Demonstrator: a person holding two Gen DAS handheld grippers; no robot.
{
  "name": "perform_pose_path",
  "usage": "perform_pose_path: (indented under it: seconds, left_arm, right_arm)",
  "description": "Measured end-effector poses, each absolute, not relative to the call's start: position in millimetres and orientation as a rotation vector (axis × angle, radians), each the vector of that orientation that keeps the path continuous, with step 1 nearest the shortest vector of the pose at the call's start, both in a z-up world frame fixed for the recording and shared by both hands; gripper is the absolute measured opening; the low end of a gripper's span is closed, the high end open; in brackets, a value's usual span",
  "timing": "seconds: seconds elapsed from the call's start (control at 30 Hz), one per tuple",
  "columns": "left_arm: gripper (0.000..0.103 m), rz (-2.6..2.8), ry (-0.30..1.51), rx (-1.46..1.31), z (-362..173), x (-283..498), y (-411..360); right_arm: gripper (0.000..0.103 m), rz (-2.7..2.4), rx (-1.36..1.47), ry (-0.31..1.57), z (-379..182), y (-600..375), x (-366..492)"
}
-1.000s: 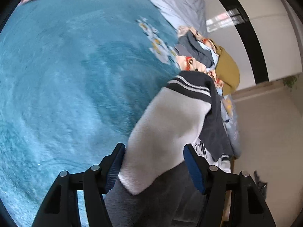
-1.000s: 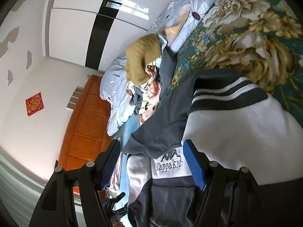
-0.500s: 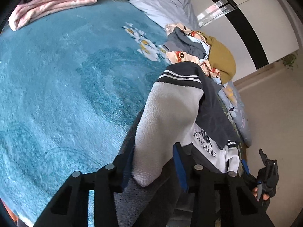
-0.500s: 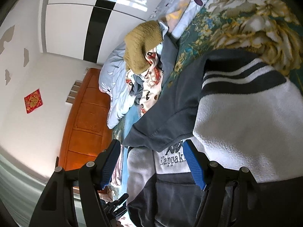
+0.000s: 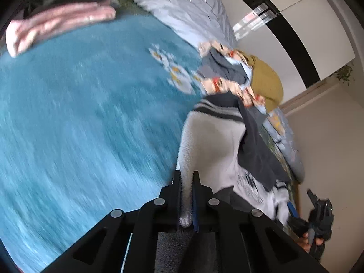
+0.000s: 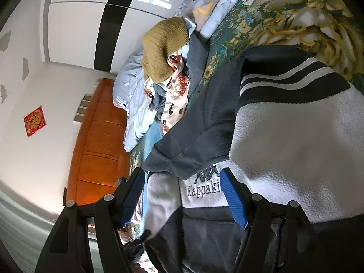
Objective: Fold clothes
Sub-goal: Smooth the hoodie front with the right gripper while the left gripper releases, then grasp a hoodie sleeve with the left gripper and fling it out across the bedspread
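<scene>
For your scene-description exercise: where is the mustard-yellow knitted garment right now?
The mustard-yellow knitted garment tops the clothes pile upper centre in the right wrist view, beside the pale blue quilt; the left wrist view shows it right of centre.

Left gripper [image 5: 187,177] at six o'clock, pinched on white fleece sleeve [image 5: 209,145]. Blurred blue blanket [image 5: 79,125] toward nine. Pink folded garment [image 5: 56,22] at eleven. Clothes pile [image 5: 245,82] at two. Possibly right gripper [image 5: 318,218] at four.

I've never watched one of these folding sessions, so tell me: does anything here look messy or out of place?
Mostly the heap of clothes near the bed's edge: a mustard knit and printed pieces lie tangled, unfolded. The grey and white fleece top is rumpled too, its white sleeve pinched in the left gripper. Nothing looks spilled or damaged.
</scene>
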State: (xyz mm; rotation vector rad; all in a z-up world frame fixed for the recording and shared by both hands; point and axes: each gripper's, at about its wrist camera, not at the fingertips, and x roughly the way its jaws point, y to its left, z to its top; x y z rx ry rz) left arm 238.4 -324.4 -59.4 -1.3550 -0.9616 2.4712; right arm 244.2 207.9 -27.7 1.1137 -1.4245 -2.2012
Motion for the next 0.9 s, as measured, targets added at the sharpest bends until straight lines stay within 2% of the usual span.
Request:
perform_pose_path:
  seconds: [0.23,0.43,0.77,0.9]
  left_arm:
    - [0.008,2.712,-0.768,-1.339,-28,175,-379]
    - [0.008,2.778,-0.689,-1.375,-34,111,-401]
    - [0.008,2.748,-0.668,-1.561,-84,54,-407]
    - [0.011,2.677,-0.779,-1.560,-99,65,-413]
  right_arm:
    - [0.070,-2.202,1.151,-1.407,-37,200,233]
    - [0.070,-2.199,1.170,-1.433,-46,199,221]
    - [0.070,-2.222,1.196,-1.445,-48,201,214]
    - [0.070,-2.223,1.207,-1.441,-50,197,213]
